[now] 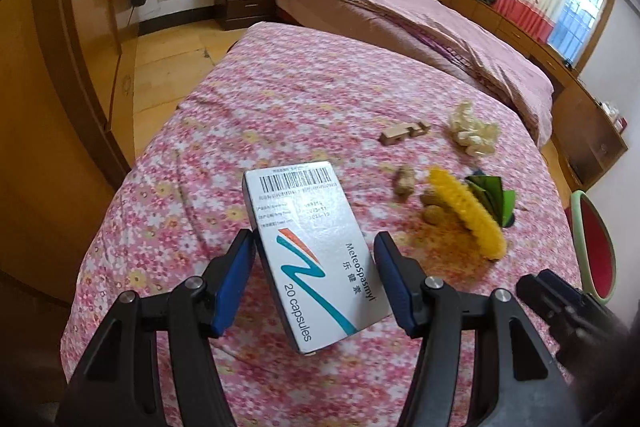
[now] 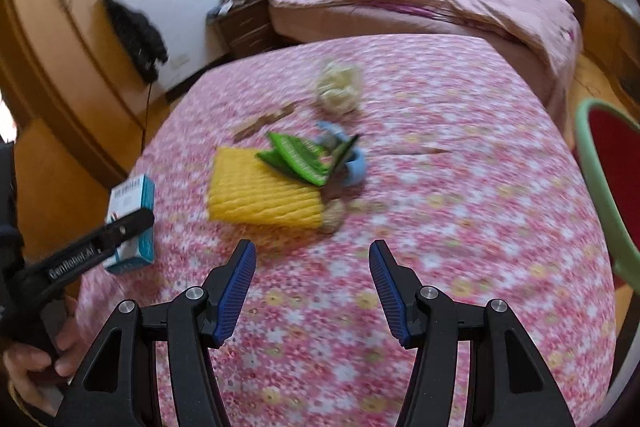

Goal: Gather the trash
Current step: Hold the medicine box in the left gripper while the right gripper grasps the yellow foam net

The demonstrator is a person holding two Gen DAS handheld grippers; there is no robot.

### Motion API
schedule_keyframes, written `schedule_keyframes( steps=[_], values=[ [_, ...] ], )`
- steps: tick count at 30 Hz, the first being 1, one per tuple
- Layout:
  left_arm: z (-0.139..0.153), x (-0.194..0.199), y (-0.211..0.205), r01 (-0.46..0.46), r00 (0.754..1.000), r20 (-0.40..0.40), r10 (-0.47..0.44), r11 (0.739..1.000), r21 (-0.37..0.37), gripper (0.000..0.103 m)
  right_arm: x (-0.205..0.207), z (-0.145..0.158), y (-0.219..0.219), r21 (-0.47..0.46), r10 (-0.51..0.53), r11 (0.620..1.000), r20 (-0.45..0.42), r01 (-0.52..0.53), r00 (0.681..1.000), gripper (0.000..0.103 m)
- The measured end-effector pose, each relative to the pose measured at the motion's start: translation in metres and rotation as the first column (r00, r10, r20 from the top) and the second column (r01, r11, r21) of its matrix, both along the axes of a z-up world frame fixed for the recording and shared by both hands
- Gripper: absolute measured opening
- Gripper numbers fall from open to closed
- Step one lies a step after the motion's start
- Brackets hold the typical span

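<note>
A white medicine box (image 1: 316,259) marked "20 capsules" sits tilted between the blue pads of my left gripper (image 1: 314,237), which is shut on it above the floral tablecloth (image 1: 280,99). The right wrist view shows the same box (image 2: 134,195) at the left table edge, with a hand (image 2: 40,367) on the gripper's handle. My right gripper (image 2: 312,246) is open over bare cloth, holding nothing. Beyond it lie a yellow foam net (image 2: 260,191), a green wrapper (image 2: 304,157), a blue item (image 2: 352,163) and crumpled pale paper (image 2: 338,87).
Wooden pieces (image 1: 404,133) and nut shells (image 1: 404,179) lie mid-table. A red bin with a green rim (image 2: 616,163) stands off the table's right edge. A bed with a pink cover (image 1: 400,7) lies behind, and wooden wardrobes stand on the left.
</note>
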State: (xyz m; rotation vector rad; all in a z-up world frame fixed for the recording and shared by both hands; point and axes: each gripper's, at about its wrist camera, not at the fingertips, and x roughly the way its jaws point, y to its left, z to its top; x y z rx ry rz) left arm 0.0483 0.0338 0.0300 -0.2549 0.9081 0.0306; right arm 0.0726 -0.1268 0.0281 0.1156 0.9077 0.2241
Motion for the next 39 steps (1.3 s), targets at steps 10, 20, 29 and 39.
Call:
schedule_keyframes(
  steps=[10,20,29,39],
  values=[
    [-0.011,0.0,0.016,-0.023,1.0,-0.018,0.023,0.999,-0.022,0.062,0.023,-0.005,0.039,-0.088,0.084,0.993,0.05,-0.079,0.995,0.06],
    [-0.012,0.0,0.014,-0.013,1.0,-0.021,0.012,1.0,-0.028,0.062,0.037,-0.011,0.055,-0.095,0.154,0.984,0.04,-0.15,0.987,0.009],
    [-0.011,0.0,0.011,-0.008,1.0,-0.017,0.008,1.0,-0.025,0.062,0.024,-0.001,0.045,-0.05,0.168,0.985,0.085,-0.165,0.982,0.004],
    [-0.012,-0.002,0.023,-0.036,0.999,-0.018,0.036,0.999,-0.034,0.062,0.021,-0.005,0.071,-0.143,0.246,0.962,0.091,-0.232,0.965,0.046]
  ],
)
